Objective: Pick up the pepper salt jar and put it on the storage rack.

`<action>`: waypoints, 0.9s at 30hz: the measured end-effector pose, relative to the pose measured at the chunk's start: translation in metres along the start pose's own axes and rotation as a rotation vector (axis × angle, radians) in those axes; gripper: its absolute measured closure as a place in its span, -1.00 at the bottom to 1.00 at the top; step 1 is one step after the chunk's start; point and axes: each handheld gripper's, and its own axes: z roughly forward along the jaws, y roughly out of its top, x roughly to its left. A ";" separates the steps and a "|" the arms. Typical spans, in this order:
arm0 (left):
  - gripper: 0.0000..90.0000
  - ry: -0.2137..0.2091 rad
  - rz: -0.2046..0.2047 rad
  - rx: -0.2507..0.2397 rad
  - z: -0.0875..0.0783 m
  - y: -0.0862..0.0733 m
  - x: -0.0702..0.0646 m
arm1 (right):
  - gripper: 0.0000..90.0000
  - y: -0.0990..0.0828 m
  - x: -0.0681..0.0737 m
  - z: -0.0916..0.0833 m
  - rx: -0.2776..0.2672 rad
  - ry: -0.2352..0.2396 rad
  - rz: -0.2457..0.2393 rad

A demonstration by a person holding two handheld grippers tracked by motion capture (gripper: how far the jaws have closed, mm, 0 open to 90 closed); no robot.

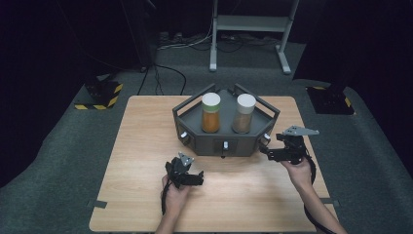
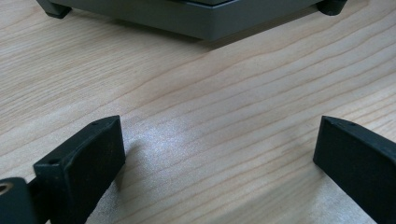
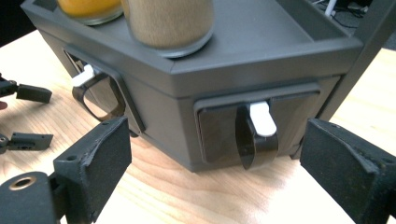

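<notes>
Facing the right gripper (image 1: 267,148), a white-tipped dark handle (image 3: 258,133) sits on the right front drawer of the dark grey angular plastic organiser (image 1: 204,134), which stands at the far middle of the light wooden table (image 1: 141,161). Its jaws stand wide apart, empty, just short of that handle. An orange-filled jar (image 1: 211,113) and a brown-filled jar (image 1: 244,114) stand on the organiser's tray. Nearer the person, the left gripper (image 1: 195,176) rests over bare wood, jaws spread, holding nothing.

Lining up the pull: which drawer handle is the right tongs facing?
The right-corner drawer handle, white-tipped, centred between the open right tongs; the front handle sits off left.
</notes>
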 end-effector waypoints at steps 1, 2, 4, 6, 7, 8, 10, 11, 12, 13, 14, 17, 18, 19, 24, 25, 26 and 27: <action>-0.95 0.000 -0.001 0.000 0.000 0.000 0.000 | -0.81 -0.001 0.000 0.000 0.002 0.000 0.005; -0.95 0.000 -0.002 0.000 0.000 0.000 0.000 | -0.81 -0.003 0.000 0.001 0.003 0.000 0.006; -0.95 -0.001 -0.002 0.000 0.000 0.000 0.000 | -0.81 -0.005 0.000 0.001 0.007 0.001 0.011; -0.95 -0.001 -0.002 0.000 0.000 0.000 0.000 | -0.81 -0.008 0.000 0.003 0.011 0.003 0.012; -0.95 0.000 0.000 0.000 0.000 0.000 0.000 | -0.81 -0.009 0.000 0.003 0.014 0.003 0.010; -0.95 -0.001 -0.001 0.000 0.000 0.000 0.000 | -0.81 -0.010 0.001 0.004 0.017 0.001 0.011; -0.95 -0.001 -0.001 0.000 0.000 0.000 0.000 | -0.81 -0.012 0.001 0.005 0.020 0.001 0.012; -0.95 0.000 -0.001 0.000 0.000 0.000 0.000 | -0.81 -0.014 0.001 0.006 0.022 0.002 0.012; -0.95 -0.001 -0.001 0.000 0.000 0.000 0.000 | -0.81 -0.015 0.001 0.006 0.024 0.003 0.015; -0.95 -0.001 -0.001 0.000 0.000 0.000 0.000 | -0.81 -0.016 0.001 0.007 0.025 0.003 0.016; -0.95 0.000 -0.001 0.000 0.000 0.000 0.000 | -0.81 -0.017 0.001 0.007 0.026 0.003 0.018; -0.95 -0.001 -0.001 0.000 0.000 0.000 0.000 | -0.81 -0.018 0.001 0.007 0.028 0.004 0.021; -0.95 0.000 -0.001 0.000 0.000 0.000 0.000 | -0.81 -0.019 0.001 0.008 0.028 0.003 0.020; -0.95 0.000 0.000 0.000 0.000 0.000 0.000 | -0.81 -0.019 0.001 0.008 0.030 0.003 0.022; -0.95 0.000 0.001 0.000 0.000 0.000 0.000 | -0.81 -0.023 0.002 0.011 0.037 0.006 0.026; -0.95 0.000 0.001 0.000 0.000 0.000 0.000 | -0.81 -0.023 0.002 0.011 0.037 0.006 0.026; -0.95 -0.001 -0.001 0.000 0.000 0.000 0.000 | -0.81 -0.024 0.002 0.011 0.038 0.006 0.026; -0.95 -0.001 -0.001 0.000 0.000 0.000 0.000 | -0.81 -0.024 0.002 0.012 0.039 0.005 0.025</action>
